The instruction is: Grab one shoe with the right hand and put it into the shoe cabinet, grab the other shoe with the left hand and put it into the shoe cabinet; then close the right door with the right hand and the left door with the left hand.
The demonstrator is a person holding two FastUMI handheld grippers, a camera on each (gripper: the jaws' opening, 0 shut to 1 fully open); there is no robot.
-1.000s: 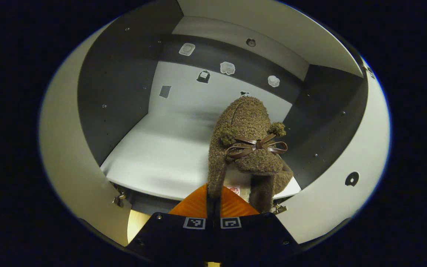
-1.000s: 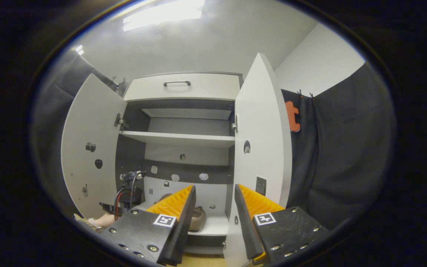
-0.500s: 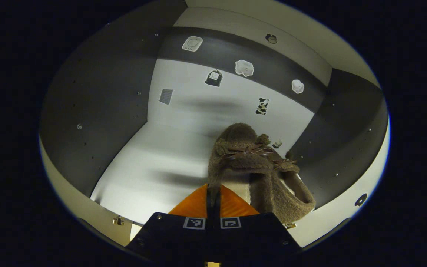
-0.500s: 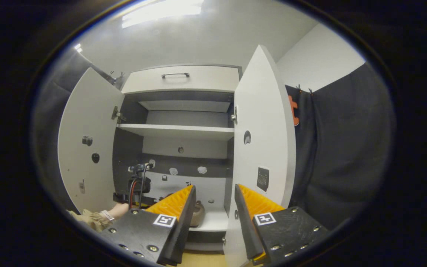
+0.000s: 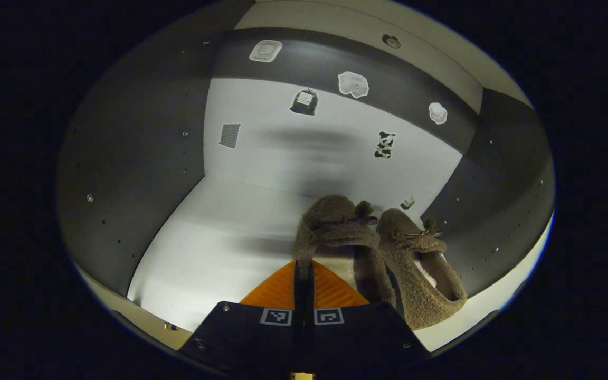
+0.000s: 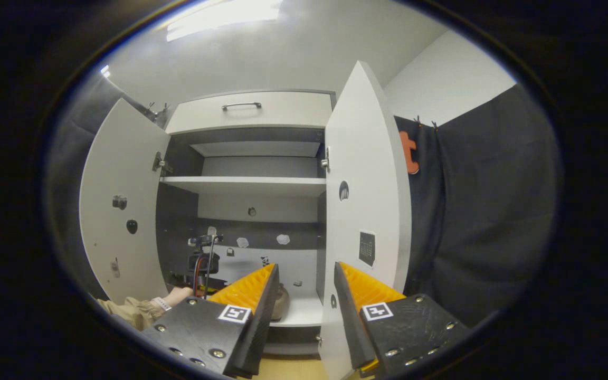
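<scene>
1. Left gripper view, nearest first: the left gripper [image 5: 304, 274] has its orange fingers [image 5: 277, 289] drawn together, pinching the heel edge of a brown fuzzy shoe [image 5: 335, 227] between them.
2. That held shoe points toward the back of the shoe cabinet; whether its sole rests on the white bottom shelf [image 5: 214, 248] I cannot tell.
3. Just beside it, on its right and touching or nearly touching, the other shoe [image 5: 415, 264] lies on the same shelf, its pale lining facing up and a small bow at its toe.
4. Beyond the shoes is the cabinet's back panel [image 5: 283, 153], white below and dark grey above, with several small stickers on it.
5. Dark grey side walls [image 5: 140, 158] with rows of small holes close in the compartment on both sides.
6. Right gripper view, nearest first: the right gripper [image 6: 304, 301] has its jaws standing apart, with nothing between them.
7. Near its left finger, a hand [image 6: 177, 295] with a tan sleeve [image 6: 124, 309] reaches into the bottom compartment, holding the left gripper's body [image 6: 203, 258], which has cables on it.
8. A shoe [image 6: 280, 303] shows partly behind the right gripper's left finger, on the bottom shelf.
9. The right door [image 6: 367, 211] stands open, edge-on just past the right finger; the left door [image 6: 119, 211] is swung wide open.
10. Farther up are a white middle shelf [image 6: 246, 184] and a drawer with a dark handle [image 6: 241, 105].
</scene>
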